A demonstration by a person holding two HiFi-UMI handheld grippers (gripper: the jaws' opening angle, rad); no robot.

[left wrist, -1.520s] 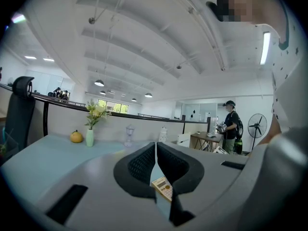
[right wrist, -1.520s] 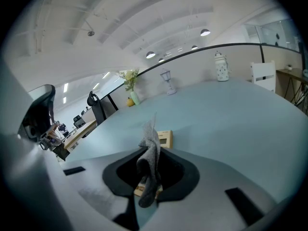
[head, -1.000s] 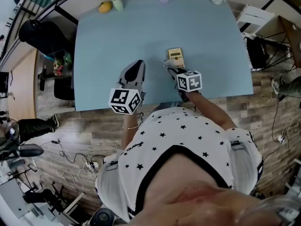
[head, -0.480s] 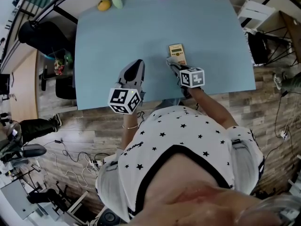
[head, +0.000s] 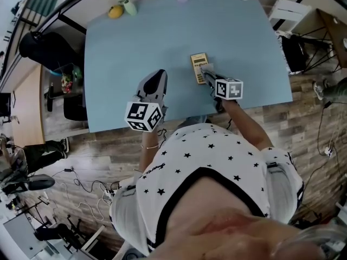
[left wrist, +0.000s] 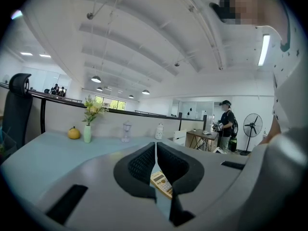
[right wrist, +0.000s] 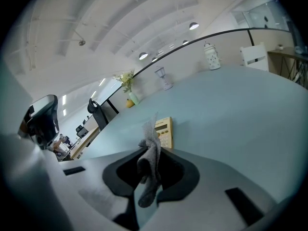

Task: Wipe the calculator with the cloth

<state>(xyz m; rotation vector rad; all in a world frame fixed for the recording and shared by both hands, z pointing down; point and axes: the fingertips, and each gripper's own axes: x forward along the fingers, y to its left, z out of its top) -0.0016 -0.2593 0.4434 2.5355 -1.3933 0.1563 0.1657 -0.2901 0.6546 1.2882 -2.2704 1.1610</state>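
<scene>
The cloth (right wrist: 149, 154) looks fuzzy, the table (right wrist: 231, 107) smooth and matt.

Light blue table (head: 124, 47). Tan calculator (head: 199, 68), grey cloth (right wrist: 150, 153). White shirt (head: 217, 156) with black stars. Brown-grey plank-pattern floor (head: 303, 118). Yellow fruit (head: 115, 11), pale green vase (head: 129, 7), black chair (head: 46, 45).

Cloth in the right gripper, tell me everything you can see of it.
The small grey cloth looks soft and fuzzy, like microfibre. It is bunched into a narrow fold and pinched between the shut jaws of the right gripper. One thin corner sticks up past the jaws toward the beige calculator on the light blue table; the other end hangs down behind them. Whether it touches the calculator cannot be told.
</scene>
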